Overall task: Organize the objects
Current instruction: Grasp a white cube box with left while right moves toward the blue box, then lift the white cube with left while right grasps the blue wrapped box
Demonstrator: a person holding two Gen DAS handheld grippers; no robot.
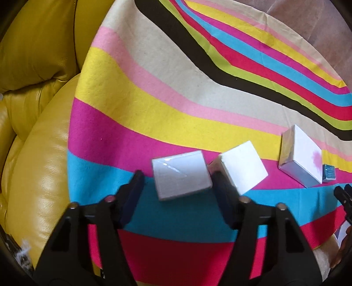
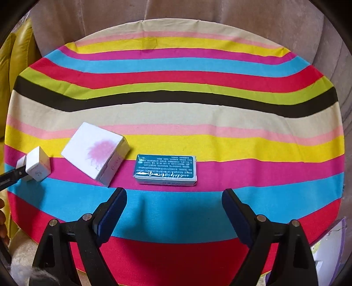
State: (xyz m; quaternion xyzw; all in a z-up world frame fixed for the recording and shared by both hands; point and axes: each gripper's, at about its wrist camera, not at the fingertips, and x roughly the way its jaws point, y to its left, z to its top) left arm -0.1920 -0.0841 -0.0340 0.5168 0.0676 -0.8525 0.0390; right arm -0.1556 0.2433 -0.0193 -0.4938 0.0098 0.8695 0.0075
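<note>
**Left jaws around a white box, right jaws wide over the cloth**

Left wrist view, near to far: left gripper (image 1: 177,183) points down at striped cloth (image 1: 176,105). A small white box (image 1: 180,175), shiny-wrapped, sits btwn the jaws. Right finger (image 1: 220,189) looks to touch or nearly touch the box's edge; left finger (image 1: 134,187) stands off w/ a gap. So jaws not clamped on it. Just beside on the right, a second small white box (image 1: 243,166) lies tilted, overlapping that right finger; contact can't be told. Further right, a larger white box w/ pink blot (image 1: 304,154), and a teal packet (image 1: 329,172) just beside it. Yellow leather cushion (image 1: 39,132) left of the cloth.

Right wrist view: right gripper (image 2: 175,204) jaws wide apart, nothing btwn them, above the blue stripe. Just beyond, teal packet (image 2: 166,168) lies flat on the magenta stripe. Left of it the pink-blot box (image 2: 96,151), angled. Far left, the small white boxes (image 2: 38,165) at the left gripper's tip. Beige upholstery (image 2: 220,15) behind the cloth.
</note>
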